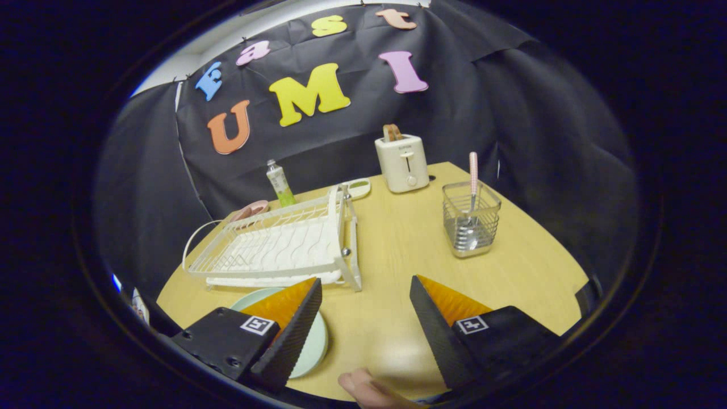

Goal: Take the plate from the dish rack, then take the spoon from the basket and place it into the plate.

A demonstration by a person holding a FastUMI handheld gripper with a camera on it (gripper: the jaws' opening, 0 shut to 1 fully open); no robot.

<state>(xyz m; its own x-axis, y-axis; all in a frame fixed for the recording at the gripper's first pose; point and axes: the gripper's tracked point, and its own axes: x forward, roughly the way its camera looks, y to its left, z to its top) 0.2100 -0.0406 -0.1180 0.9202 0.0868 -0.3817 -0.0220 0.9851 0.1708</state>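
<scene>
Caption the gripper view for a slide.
Open gripper over the table: plate by the dish rack, spoon upright in the basket.

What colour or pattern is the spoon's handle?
Pink-and-white check, seen in the gripper view: the spoon stands in the wire basket, beyond the open gripper.

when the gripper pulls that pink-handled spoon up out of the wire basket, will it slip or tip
The pink-handled metal spoon looks stiff and light. Its slim handle may slip or swing between the fingers. It leans in the wire basket, which looks light and could shift. The gripper is open, well short of it.
</scene>
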